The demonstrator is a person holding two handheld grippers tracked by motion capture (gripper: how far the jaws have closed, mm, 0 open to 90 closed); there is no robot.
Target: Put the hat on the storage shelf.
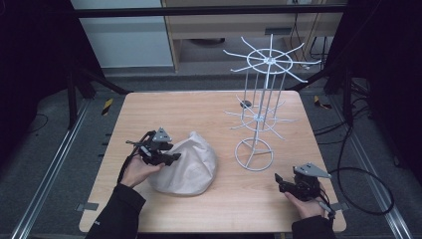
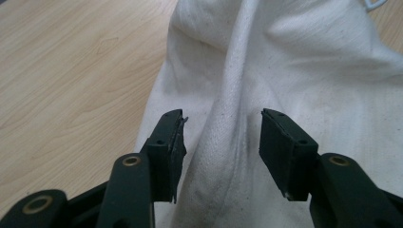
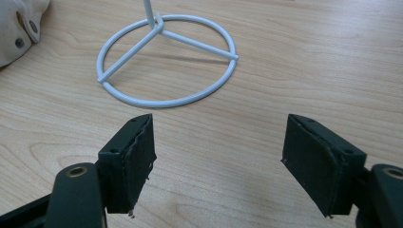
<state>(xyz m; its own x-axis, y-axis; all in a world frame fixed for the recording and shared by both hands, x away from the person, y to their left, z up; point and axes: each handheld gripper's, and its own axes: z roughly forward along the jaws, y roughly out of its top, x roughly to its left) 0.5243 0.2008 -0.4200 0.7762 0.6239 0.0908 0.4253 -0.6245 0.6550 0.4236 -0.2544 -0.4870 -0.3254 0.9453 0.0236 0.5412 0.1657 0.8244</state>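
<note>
The cloth bag lies left of the table's centre, at about 7 o'clock. The left gripper rests at the bag's 9 o'clock edge, jaws apart astride a raised fold. The right gripper sits at 5 o'clock, jaws wide apart over bare wood, the rack's ring base just ahead at 12 o'clock.

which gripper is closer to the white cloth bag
Left. The left gripper is at the bag, its open jaws on either side of a fold. The right gripper is open over bare table, off to the bag's right.
</note>
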